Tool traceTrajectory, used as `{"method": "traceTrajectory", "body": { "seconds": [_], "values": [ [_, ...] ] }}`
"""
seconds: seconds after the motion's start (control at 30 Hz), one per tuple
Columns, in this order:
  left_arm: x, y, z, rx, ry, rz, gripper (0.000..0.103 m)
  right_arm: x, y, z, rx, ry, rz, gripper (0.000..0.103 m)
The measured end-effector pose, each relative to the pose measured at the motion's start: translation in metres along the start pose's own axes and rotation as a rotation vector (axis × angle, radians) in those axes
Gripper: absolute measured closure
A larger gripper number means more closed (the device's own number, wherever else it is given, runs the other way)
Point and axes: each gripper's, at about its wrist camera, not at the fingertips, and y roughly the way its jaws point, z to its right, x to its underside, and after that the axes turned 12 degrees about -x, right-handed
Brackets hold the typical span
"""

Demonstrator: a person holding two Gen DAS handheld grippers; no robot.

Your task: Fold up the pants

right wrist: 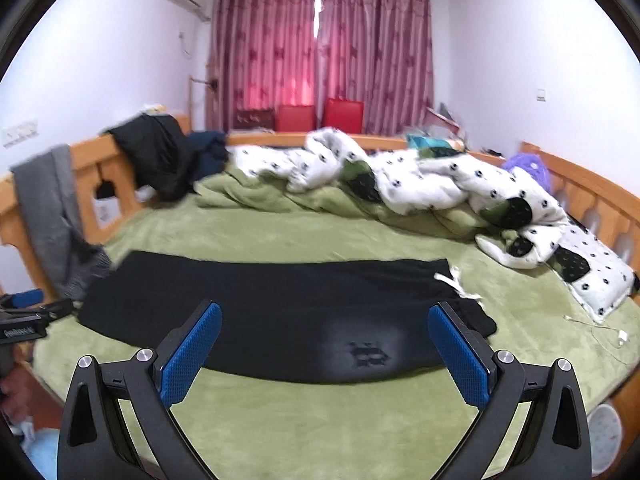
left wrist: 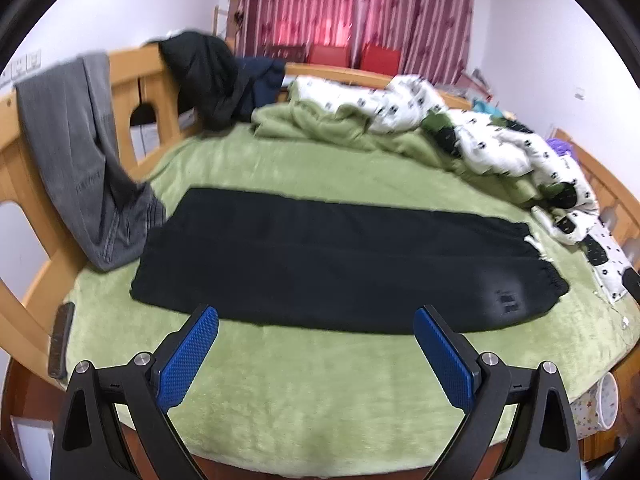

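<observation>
Both wide apart, holding nothing: left claw (left wrist: pixel 316 316) and right claw (right wrist: pixel 325 312), above bare green blanket (left wrist: pixel 304 392) at the near bed edge. Just beyond the tips, black pants (left wrist: pixel 320 264) laid flat, legs stacked, waistband off to the right. Best pinched at both ends together, one claw per end, cuffs carried across to the waist evenly. Farther back, rumpled quilt (right wrist: pixel 420 180). Logo blurred; cuff end partly against grey garment (left wrist: pixel 80 160).

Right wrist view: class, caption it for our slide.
Open right gripper hovers above black pants laid flat on a green bed.
</observation>
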Motion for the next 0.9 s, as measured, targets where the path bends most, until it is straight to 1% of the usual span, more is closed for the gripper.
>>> {"method": "traceTrajectory", "body": {
  "seconds": [0.03, 0.1, 0.17, 0.2, 0.23, 0.3, 0.33, 0.37, 0.43, 0.5, 0.57, 0.7, 0.77, 0.8, 0.83, 0.87, 0.9],
  "values": [
    [0.002, 0.014, -0.006, -0.003, -0.002, -0.02, 0.004, 0.004, 0.013, 0.012, -0.018, 0.033, -0.033, 0.001],
    [0.006, 0.036, -0.013, -0.001, -0.001, -0.049, 0.005, 0.013, 0.032, 0.03, -0.02, 0.07, -0.062, 0.001],
    [0.014, 0.064, -0.021, -0.032, 0.001, -0.091, 0.006, 0.028, 0.056, 0.048, -0.03, 0.095, -0.103, 0.005],
    [0.019, 0.079, -0.026, -0.031, -0.006, -0.117, 0.009, 0.036, 0.066, 0.054, -0.034, 0.107, -0.125, 0.008],
    [0.024, 0.09, -0.031, -0.008, -0.016, -0.138, 0.011, 0.046, 0.082, 0.064, -0.04, 0.124, -0.16, 0.01],
    [0.035, 0.115, -0.043, 0.078, -0.054, -0.198, 0.011, 0.064, 0.101, 0.077, -0.051, 0.15, -0.196, 0.014],
    [0.043, 0.129, -0.052, 0.133, -0.095, -0.222, 0.011, 0.077, 0.114, 0.084, -0.059, 0.169, -0.224, 0.017],
    [0.049, 0.139, -0.06, 0.158, -0.143, -0.235, 0.011, 0.086, 0.122, 0.091, -0.061, 0.184, -0.24, 0.019],
    [0.061, 0.157, -0.077, 0.178, -0.251, -0.244, 0.012, 0.104, 0.138, 0.106, -0.049, 0.227, -0.257, 0.028],
    [0.07, 0.174, -0.092, 0.178, -0.339, -0.26, 0.012, 0.116, 0.15, 0.12, -0.056, 0.284, -0.28, 0.029],
    [0.075, 0.19, -0.103, 0.193, -0.396, -0.261, 0.012, 0.127, 0.162, 0.14, -0.06, 0.361, -0.288, 0.029],
    [0.076, 0.213, -0.113, 0.199, -0.468, -0.244, 0.014, 0.137, 0.174, 0.167, -0.072, 0.46, -0.269, 0.029],
    [0.073, 0.227, -0.118, 0.19, -0.511, -0.246, 0.017, 0.141, 0.184, 0.183, -0.113, 0.534, -0.267, 0.029],
    [0.071, 0.234, -0.12, 0.189, -0.528, -0.251, 0.019, 0.142, 0.189, 0.19, -0.151, 0.574, -0.26, 0.029],
    [0.069, 0.239, -0.121, 0.191, -0.543, -0.247, 0.021, 0.141, 0.193, 0.194, -0.163, 0.596, -0.255, 0.029],
    [0.065, 0.243, -0.122, 0.187, -0.56, -0.237, 0.024, 0.142, 0.198, 0.199, -0.156, 0.621, -0.25, 0.029],
    [0.063, 0.247, -0.125, 0.179, -0.572, -0.237, 0.034, 0.142, 0.204, 0.205, -0.142, 0.644, -0.248, 0.029]
  ]
}}
